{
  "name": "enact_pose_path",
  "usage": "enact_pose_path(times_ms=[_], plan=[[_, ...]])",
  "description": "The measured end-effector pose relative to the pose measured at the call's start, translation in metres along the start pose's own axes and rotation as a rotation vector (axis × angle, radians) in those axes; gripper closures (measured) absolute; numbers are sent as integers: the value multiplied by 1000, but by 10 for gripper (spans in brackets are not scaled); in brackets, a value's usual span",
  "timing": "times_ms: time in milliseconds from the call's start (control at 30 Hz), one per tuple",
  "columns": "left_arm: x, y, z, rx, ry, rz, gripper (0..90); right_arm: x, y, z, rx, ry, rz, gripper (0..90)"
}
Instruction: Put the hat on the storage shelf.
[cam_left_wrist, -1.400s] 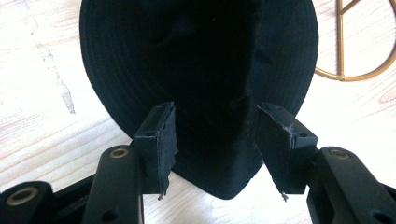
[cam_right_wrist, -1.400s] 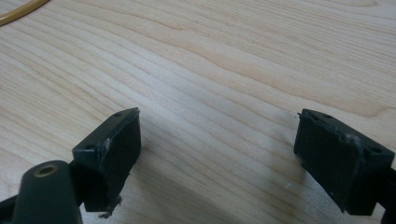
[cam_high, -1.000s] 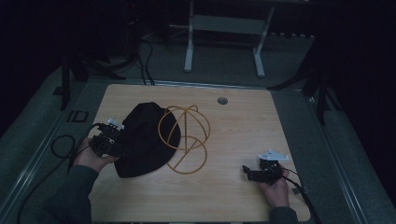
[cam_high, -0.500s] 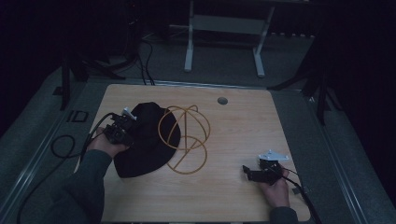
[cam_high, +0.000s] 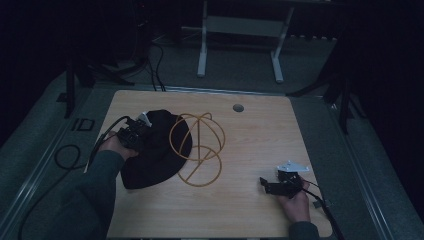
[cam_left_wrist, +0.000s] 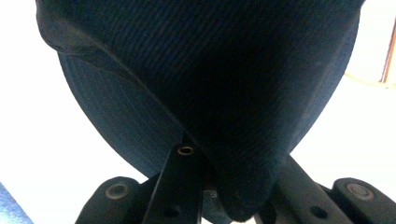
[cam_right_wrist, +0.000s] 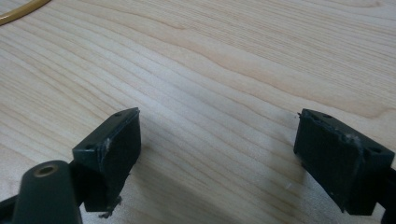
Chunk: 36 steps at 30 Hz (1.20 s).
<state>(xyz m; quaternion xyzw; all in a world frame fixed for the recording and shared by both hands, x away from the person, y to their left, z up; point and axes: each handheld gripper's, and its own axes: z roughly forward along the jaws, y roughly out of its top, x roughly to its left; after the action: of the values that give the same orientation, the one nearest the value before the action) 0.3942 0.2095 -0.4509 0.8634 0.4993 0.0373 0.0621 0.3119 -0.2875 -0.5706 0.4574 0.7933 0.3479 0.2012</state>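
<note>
A black fabric hat (cam_high: 156, 156) lies on the left half of the wooden table (cam_high: 260, 130), beside a yellow wire frame (cam_high: 197, 147) whose rings rest partly on it. My left gripper (cam_high: 137, 131) sits at the hat's far left edge. Its jaws have just been closing, and in the left gripper view they (cam_left_wrist: 224, 191) pinch a fold of the dark ribbed hat (cam_left_wrist: 210, 70). My right gripper (cam_high: 273, 186) rests near the table's front right, with a hand behind it. In the right gripper view its jaws (cam_right_wrist: 219, 149) stand wide apart over bare wood with nothing between them.
A round cable hole (cam_high: 238, 107) sits at the table's far edge. A black cable (cam_high: 65, 157) loops off the table's left side. Pale desk legs (cam_high: 202, 45) stand on the floor beyond. A corner of the yellow wire frame (cam_right_wrist: 18, 14) lies ahead of the right gripper.
My left hand has moved right and away from me along the hat's edge, and its gripper now grips the fabric. The right hand has stayed put.
</note>
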Motion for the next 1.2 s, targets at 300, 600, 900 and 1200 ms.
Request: enact_pose_path(times_ms=[300, 600, 900, 1200], plan=[[9, 0, -4, 7, 35, 21, 882, 0, 0, 0, -1, 3, -4, 148], [20, -4, -9, -21, 25, 12, 882, 0, 0, 0, -1, 4, -5, 148], [27, -10, -14, -33, 34, 39, 882, 0, 0, 0, -1, 4, -5, 148], [34, -16, -29, -46, 68, 92, 882, 0, 0, 0, -1, 4, -5, 148]])
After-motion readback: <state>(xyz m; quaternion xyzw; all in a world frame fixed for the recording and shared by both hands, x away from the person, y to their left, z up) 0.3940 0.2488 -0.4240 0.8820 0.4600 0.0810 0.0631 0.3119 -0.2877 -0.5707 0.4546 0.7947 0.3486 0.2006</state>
